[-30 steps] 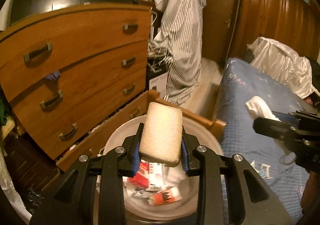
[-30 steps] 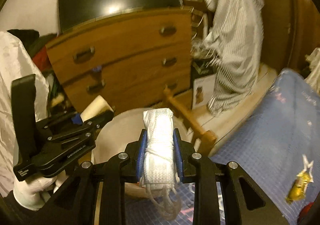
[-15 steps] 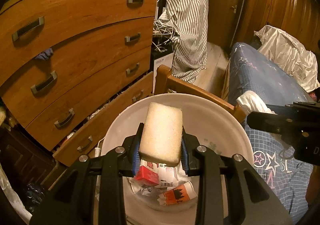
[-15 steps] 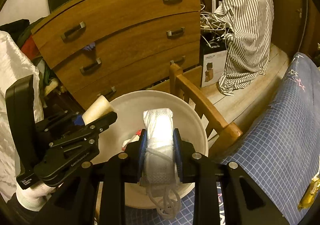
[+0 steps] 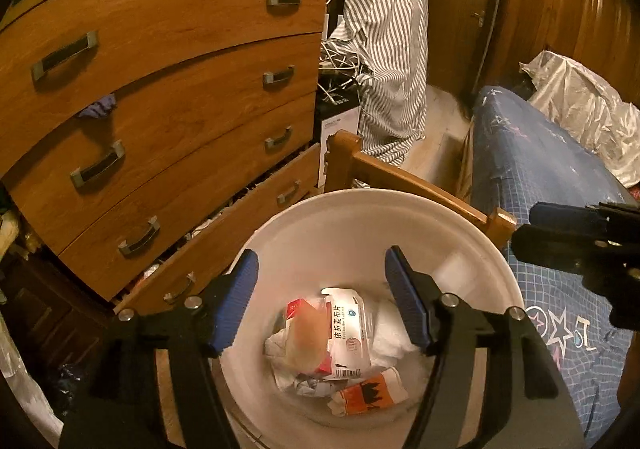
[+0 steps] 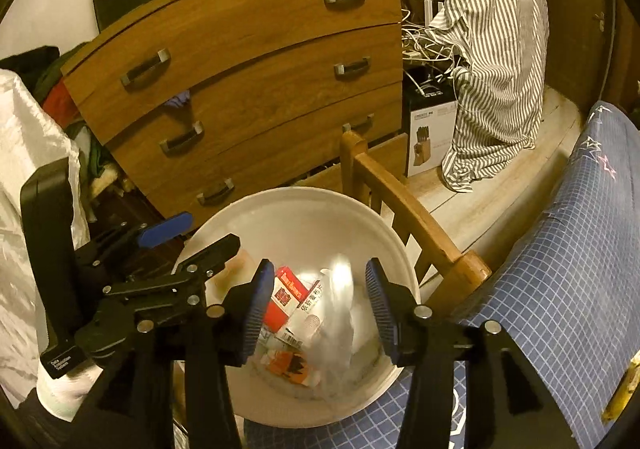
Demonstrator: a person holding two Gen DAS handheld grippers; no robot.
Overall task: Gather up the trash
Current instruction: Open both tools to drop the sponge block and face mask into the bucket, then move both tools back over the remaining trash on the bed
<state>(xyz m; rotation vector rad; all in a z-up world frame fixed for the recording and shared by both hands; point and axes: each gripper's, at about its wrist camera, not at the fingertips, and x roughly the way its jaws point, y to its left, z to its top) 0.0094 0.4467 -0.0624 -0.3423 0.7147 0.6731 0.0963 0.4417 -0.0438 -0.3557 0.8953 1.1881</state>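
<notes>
A white trash bin (image 5: 360,217) stands below both grippers and also shows in the right wrist view (image 6: 296,205). It holds boxes and wrappers. My left gripper (image 5: 322,297) is open and empty above the bin; a yellowish sponge (image 5: 306,337) shows blurred below it, over the trash. My right gripper (image 6: 316,305) is open and empty above the bin; a white cloth bundle (image 6: 340,313) shows blurred between its fingers, dropping into the bin. The left gripper (image 6: 188,241) shows at the left of the right wrist view.
A wooden chest of drawers (image 5: 160,89) stands behind the bin, its bottom drawer ajar. A wooden bed rail (image 6: 408,213) runs beside the bin. A blue checked bedsheet (image 6: 560,269) lies at the right. A striped shirt (image 5: 384,29) hangs behind. A yellow wrapper (image 6: 624,389) lies on the bed.
Both grippers moved down over the bin and opened. The left let go of the sponge and the right let go of the white cloth bundle; both fall into the bin.
</notes>
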